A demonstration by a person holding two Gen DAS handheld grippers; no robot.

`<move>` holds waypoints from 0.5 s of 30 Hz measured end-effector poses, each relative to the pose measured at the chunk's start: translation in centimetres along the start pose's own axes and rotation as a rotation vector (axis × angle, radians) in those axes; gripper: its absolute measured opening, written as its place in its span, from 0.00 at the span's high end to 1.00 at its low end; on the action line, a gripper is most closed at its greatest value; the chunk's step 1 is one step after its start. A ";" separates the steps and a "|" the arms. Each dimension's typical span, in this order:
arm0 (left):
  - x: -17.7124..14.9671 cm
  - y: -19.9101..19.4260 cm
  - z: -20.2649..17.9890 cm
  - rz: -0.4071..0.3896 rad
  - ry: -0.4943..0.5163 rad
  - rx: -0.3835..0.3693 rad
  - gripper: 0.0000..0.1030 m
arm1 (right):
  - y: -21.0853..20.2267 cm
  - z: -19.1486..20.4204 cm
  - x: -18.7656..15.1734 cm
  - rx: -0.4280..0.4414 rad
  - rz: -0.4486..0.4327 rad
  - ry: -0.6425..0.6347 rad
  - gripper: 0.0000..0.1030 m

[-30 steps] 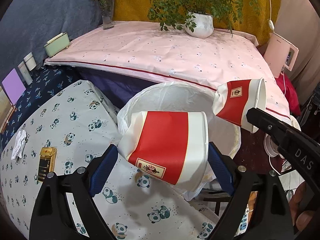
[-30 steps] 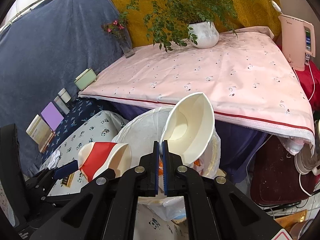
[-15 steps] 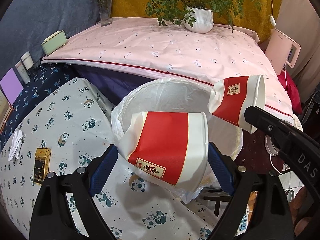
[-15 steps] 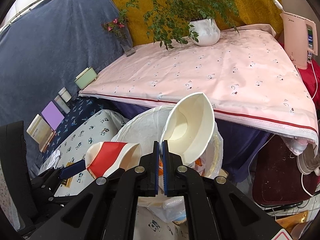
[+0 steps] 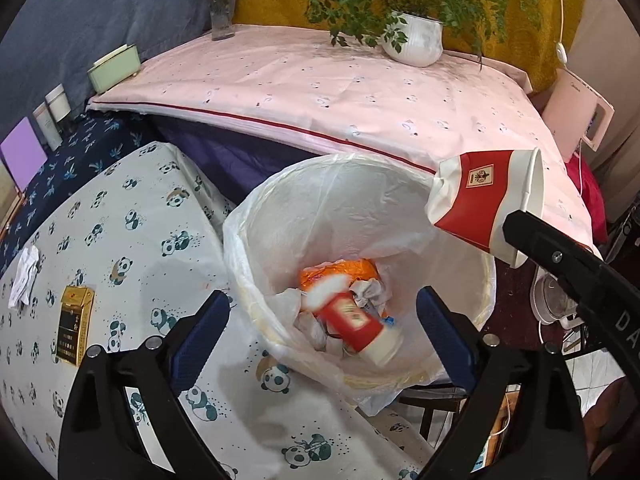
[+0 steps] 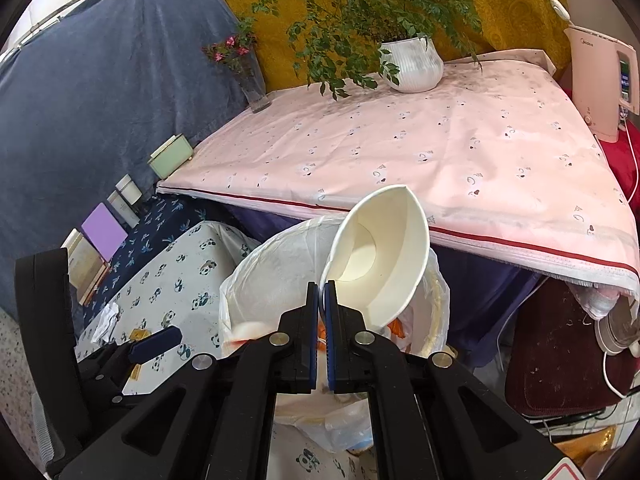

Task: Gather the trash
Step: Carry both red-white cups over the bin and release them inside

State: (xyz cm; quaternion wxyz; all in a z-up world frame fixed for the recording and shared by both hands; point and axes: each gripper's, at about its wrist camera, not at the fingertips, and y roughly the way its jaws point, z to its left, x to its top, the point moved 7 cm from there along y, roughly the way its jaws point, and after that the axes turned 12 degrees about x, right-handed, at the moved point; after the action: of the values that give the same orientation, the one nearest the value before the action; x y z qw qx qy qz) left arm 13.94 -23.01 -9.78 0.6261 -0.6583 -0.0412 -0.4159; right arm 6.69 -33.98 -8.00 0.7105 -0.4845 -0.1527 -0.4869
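At the far left of the left wrist view we see a crumpled tissue (image 5: 24, 276) and a gold-and-black cigarette pack (image 5: 74, 326) lying on the panda-print worktop (image 5: 132, 216), both untouched and, we judge, next to be collected. Moving right, our left gripper (image 5: 322, 322) hangs over the lined trash bin (image 5: 256, 216) with its fingers (image 5: 200, 330) wide apart and opening, nothing between them. A second ago those fingers flanked a red-and-white paper cup above the bin's rim; now that dropped cup (image 5: 356, 326) lies on its side among the orange wrapper (image 5: 340, 274) and crumpled paper at the bottom, blurred as if not yet settled. So one piece of trash is in, and the left hand is free.

Further right, the second paper cup (image 5: 486, 204) is above the far right edge of the bin, pinched at its rim by our right gripper (image 6: 322, 292). In the right wrist view its fingers (image 6: 331, 320) are pressed together on the cup wall, squeezing the mouth into an oval, with the bin below and just to the left. This grip looks the same as in the earlier frames, and the cup has barely shifted.

We judge the next step is to bring this cup fully over the opening before letting go, since from its place at the edge it could glance off the liner and fall outside. The pink-covered table (image 5: 360, 88) with the potted plant (image 5: 416, 40) behind plays no part.
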 end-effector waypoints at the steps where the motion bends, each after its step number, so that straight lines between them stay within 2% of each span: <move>1: -0.1 0.0 0.3 -0.001 -0.003 0.005 0.12 | 0.2 0.2 0.0 0.003 0.002 -0.003 0.97; 15: -0.9 -0.4 5.3 0.008 -0.088 0.049 0.12 | 2.2 3.1 -0.3 0.032 0.033 -0.038 0.95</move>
State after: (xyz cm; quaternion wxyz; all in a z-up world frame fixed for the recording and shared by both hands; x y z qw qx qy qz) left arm 15.75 -17.94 -9.31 0.6411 -0.6606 -0.0762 -0.3831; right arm 9.19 -31.12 -7.85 0.7231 -0.4846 -0.1658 -0.4634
